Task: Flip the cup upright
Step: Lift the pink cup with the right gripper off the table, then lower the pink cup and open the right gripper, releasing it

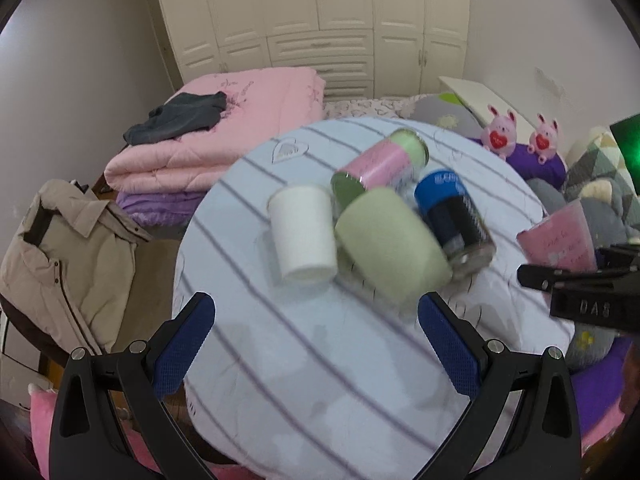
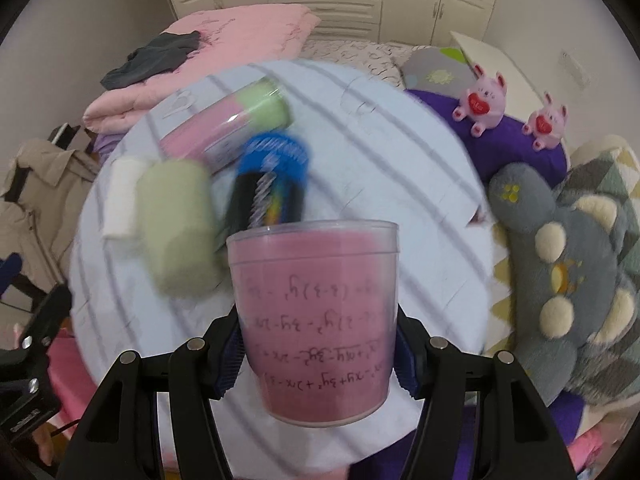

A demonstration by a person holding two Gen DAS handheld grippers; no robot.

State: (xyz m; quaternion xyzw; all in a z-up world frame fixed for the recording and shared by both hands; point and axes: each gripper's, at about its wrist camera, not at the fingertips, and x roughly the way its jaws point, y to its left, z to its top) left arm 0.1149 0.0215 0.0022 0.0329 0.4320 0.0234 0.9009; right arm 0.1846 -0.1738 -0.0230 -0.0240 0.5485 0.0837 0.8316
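The right gripper (image 2: pixel 316 356) pinches the pink cup (image 2: pixel 314 300) between its blue pads (image 2: pixel 228 360), which press on the cup's lower sides. In the right wrist view the cup is held above the near part of the round table (image 2: pixel 420 208), its long axis running along the fingers, the wide clear rim pointing far and the narrower base nearest the camera; the printed formulas on it read upside down. In the left wrist view the same cup (image 1: pixel 560 236) shows at the right edge, beside the table's rim.

The left gripper (image 1: pixel 316 344) is spread wide and holds nothing, hovering over the near half of the striped tablecloth (image 1: pixel 280 360).

Four other cups lie on their sides in a cluster at mid-table: a white paper cup (image 1: pixel 304 236) on the left, a pale green cup (image 1: pixel 394 244) touching it, a blue and black cup (image 1: pixel 456 216) to the right, and a pink and green cup (image 1: pixel 382 164) farther back
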